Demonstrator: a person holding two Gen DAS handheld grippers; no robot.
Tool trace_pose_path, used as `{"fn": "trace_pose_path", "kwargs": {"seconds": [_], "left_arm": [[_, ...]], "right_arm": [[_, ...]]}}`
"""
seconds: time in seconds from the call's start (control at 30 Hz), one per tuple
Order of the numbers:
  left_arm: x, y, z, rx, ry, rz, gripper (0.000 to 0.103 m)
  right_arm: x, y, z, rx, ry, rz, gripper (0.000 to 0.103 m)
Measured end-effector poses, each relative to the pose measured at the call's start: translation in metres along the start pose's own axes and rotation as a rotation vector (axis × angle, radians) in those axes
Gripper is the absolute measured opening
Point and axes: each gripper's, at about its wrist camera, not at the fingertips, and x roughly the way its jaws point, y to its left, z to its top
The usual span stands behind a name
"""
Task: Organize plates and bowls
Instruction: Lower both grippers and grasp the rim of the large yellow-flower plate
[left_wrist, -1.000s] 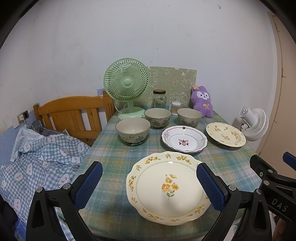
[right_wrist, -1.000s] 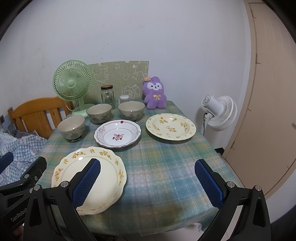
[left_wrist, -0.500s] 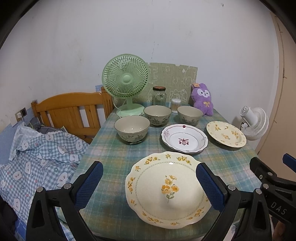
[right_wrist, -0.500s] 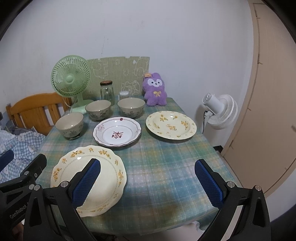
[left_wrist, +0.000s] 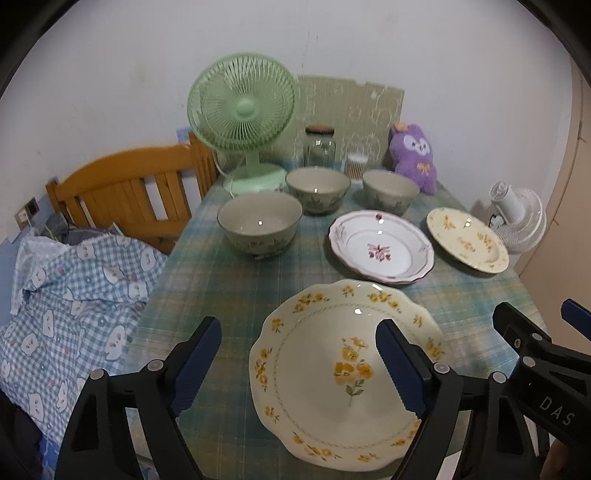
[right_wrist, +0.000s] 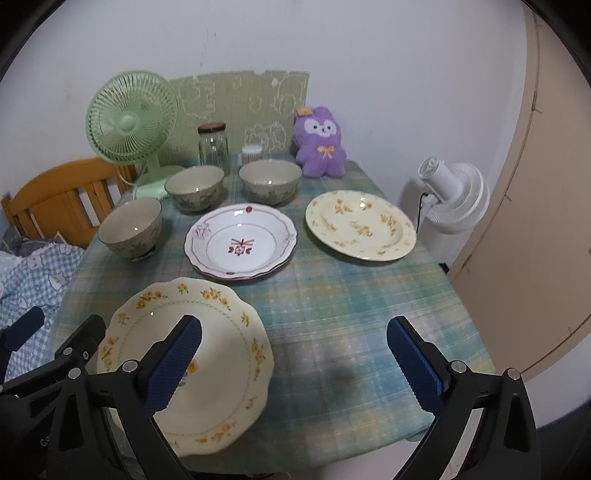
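A large cream plate with yellow flowers (left_wrist: 332, 369) (right_wrist: 207, 369) lies at the table's near edge. Behind it are a white plate with a red pattern (left_wrist: 380, 251) (right_wrist: 240, 245) and a second yellow-flowered plate (left_wrist: 467, 238) (right_wrist: 360, 223). Three grey-green bowls stand farther back: left (left_wrist: 258, 227) (right_wrist: 131, 225), middle (left_wrist: 317, 188) (right_wrist: 194, 186), right (left_wrist: 389, 190) (right_wrist: 269, 179). My left gripper (left_wrist: 297, 365) is open above the near plate's left rim. My right gripper (right_wrist: 293, 365) is open above the table to the right of that plate. Both are empty.
A green fan (left_wrist: 242, 107), a glass jar (left_wrist: 319, 146), a cotton-swab pot (left_wrist: 356, 168) and a purple plush (left_wrist: 412, 157) line the back of the table. A wooden chair (left_wrist: 125, 184) and checked bedding (left_wrist: 74, 295) are at the left. A white fan (right_wrist: 452, 195) and door stand at the right.
Both grippers have moved forward and down toward the table. The left one has shifted left, so its right finger now hangs over the near plate. Nothing on the table moved.
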Motion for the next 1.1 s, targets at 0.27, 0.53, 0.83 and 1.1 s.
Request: {"fn": "trace_pose_path", "kwargs": {"seconds": [0.27,0.53,0.83,1.1], "left_arm": [[0.041,0.007,-0.004,0.019,0.112,-0.014,0.078],[0.082,0.010,-0.016,0.035,0.224,-0.014,0.078],[0.112,0.020,-0.017,0.024,0.305,-0.017,0.064],[0.120,0.021,-0.015,0.030,0.339,-0.054,0.059]], "right_arm": [[0.051,0.018,-0.005,0.004,0.126,-0.002,0.096],[0.100,0.031,-0.019,0.002,0.244,-0.006,0.087],[0.129,0.043,-0.022,0.000,0.326,0.015,0.074],[0.139,0.048,-0.022,0.009,0.353,0.013,0.066]]}}
